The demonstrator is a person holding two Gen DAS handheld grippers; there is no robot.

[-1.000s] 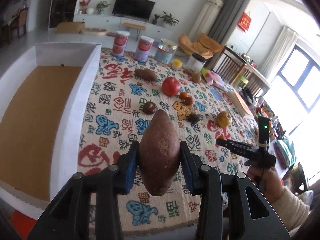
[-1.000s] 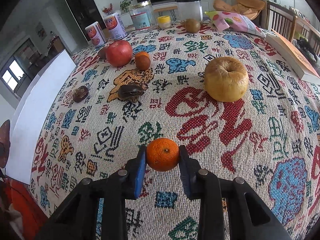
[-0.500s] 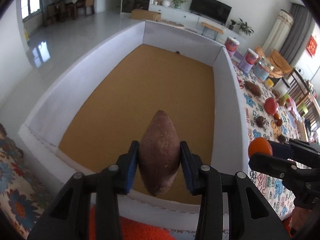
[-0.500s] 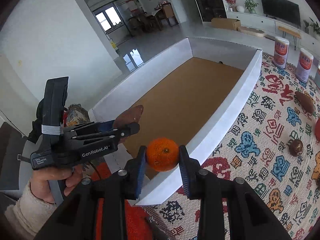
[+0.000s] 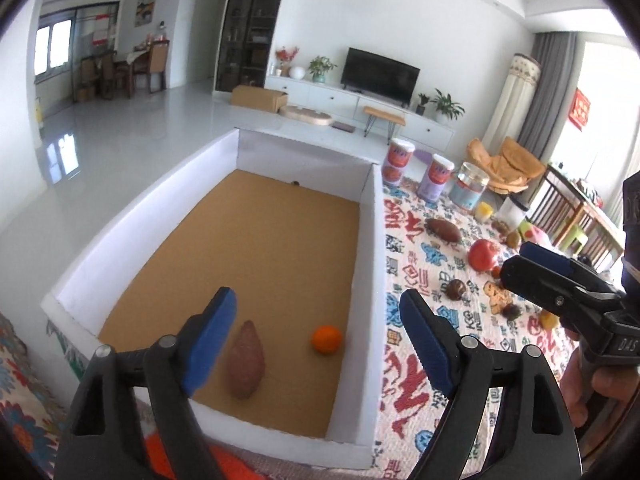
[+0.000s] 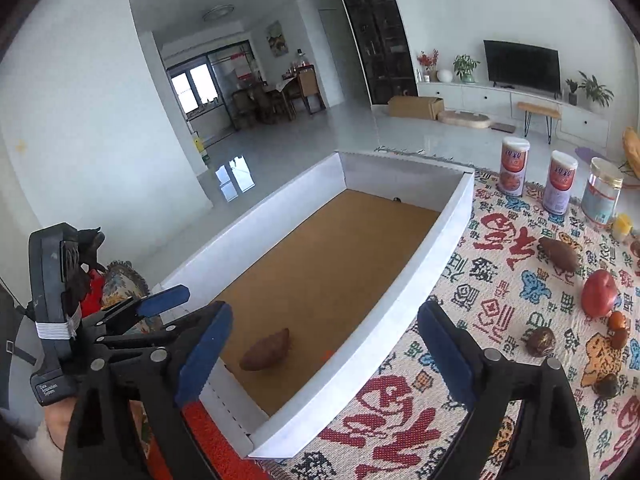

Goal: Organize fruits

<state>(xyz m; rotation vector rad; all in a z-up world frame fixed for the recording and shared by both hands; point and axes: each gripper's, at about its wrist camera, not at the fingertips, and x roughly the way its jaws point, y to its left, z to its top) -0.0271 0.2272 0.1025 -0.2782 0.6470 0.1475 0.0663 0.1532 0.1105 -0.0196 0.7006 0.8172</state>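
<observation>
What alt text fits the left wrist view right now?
Left gripper, blue-padded jaws open and just released, hovers over a white-walled box with brown floor holding a reddish-brown sweet potato and a small orange, apart. Right gripper is beside it.

- My left gripper (image 5: 316,332) has just been opening; nothing sits between its jaws now, and the sweet potato (image 5: 245,360) it clamped half a second ago lies on the brown floor of the white box (image 5: 372,264).
- My right gripper (image 6: 324,344) has just been opening too, empty; its orange (image 5: 327,340) rests in the box, near the sweet potato but apart.
</observation>
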